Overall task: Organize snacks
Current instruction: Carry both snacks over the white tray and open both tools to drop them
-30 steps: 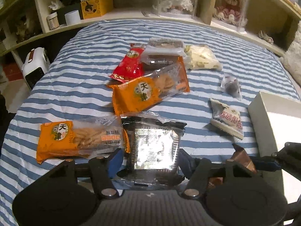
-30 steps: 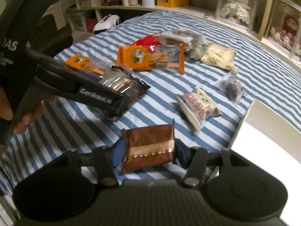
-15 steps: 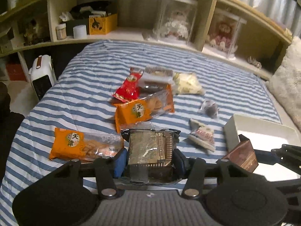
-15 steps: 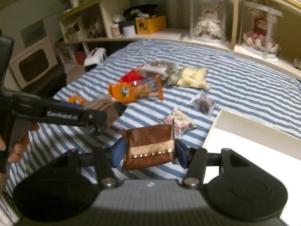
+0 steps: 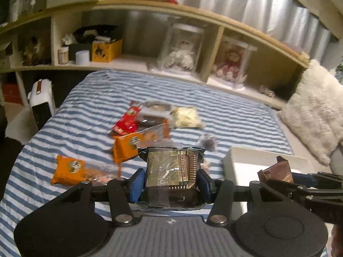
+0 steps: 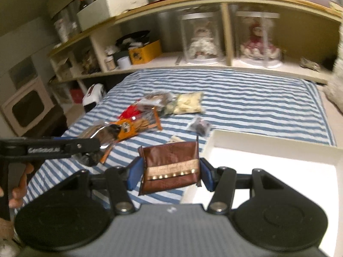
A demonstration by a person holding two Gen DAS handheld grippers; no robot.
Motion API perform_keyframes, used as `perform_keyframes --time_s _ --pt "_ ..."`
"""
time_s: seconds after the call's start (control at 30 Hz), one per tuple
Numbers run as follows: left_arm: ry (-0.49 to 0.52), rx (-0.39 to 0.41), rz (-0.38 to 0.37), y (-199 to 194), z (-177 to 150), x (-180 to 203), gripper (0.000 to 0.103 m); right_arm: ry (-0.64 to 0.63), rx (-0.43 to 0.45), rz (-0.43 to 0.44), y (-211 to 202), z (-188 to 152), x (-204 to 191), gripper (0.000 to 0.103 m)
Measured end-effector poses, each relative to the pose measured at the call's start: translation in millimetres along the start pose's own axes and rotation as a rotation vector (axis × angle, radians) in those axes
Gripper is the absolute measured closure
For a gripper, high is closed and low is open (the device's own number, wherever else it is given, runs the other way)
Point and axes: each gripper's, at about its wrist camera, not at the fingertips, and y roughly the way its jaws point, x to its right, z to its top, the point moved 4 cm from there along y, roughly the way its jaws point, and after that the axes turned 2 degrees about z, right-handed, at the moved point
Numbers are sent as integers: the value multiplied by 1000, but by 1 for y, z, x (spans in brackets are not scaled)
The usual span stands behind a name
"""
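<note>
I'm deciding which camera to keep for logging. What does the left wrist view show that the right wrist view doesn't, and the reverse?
Only the left wrist view shows the left gripper clamping the gold-foil packet head-on, plus the fluffy white pillow. Only the right wrist view shows the right gripper head-on around the brown packet, the person's hand, and the beige oven-like appliance. Both show the white tray, the striped bedspread and the loose snacks.

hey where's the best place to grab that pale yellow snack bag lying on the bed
Probably across its short width near the middle, coming down from above. The pale yellow bag lies flat on the striped bed, its left edge crowded by other packets, so from above looks clearest.
</note>
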Motion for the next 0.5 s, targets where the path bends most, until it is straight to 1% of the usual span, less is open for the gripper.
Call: perform_keyframes --time_s 0.1,0.3,0.5 --pt "13 11 -31 -6 -3 14 49 38 9 -25 -12 -6 12 41" --pt "26 3 -100 -10 -14 39 49 105 29 -62 -32 -20 31 41" --pt "25 -29 -171 -8 -28 68 49 154 35 -93 -46 -36 46 41"
